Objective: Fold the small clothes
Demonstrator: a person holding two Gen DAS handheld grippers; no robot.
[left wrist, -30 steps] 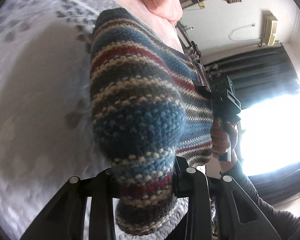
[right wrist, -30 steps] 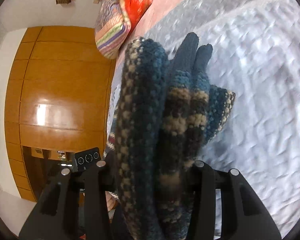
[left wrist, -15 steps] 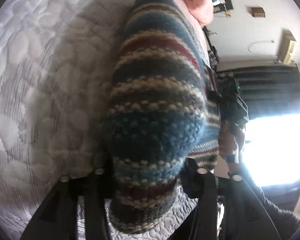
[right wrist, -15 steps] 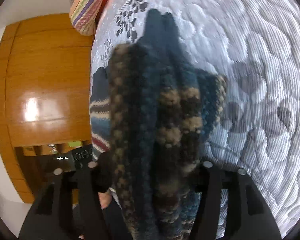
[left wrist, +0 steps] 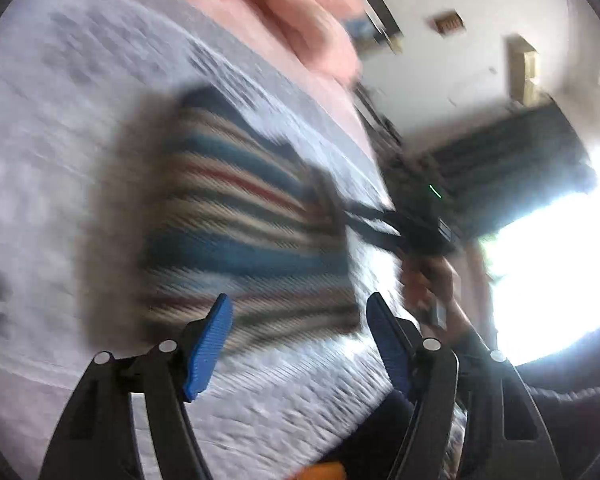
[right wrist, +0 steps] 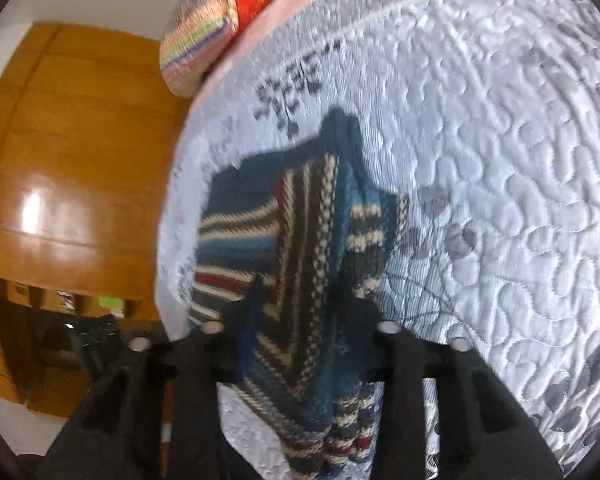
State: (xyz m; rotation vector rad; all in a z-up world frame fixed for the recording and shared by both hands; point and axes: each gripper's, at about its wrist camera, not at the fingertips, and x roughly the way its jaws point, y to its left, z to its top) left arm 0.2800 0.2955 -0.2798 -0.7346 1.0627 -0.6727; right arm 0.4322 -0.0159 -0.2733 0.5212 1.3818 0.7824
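Quilted bedspread (right wrist: pixel 480 160), bunched striped knit (right wrist: pixel 300 248)

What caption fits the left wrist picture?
Open left gripper above the striped sweater lying on the quilted bed cover.

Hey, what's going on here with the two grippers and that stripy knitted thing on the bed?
A person is folding a small striped sweater on a quilted white bedspread with two handheld grippers. The left gripper is open, its blue fingers apart and holding nothing, with the sweater lying on the bed beyond them. The right gripper is shut on a bunched part of the sweater.
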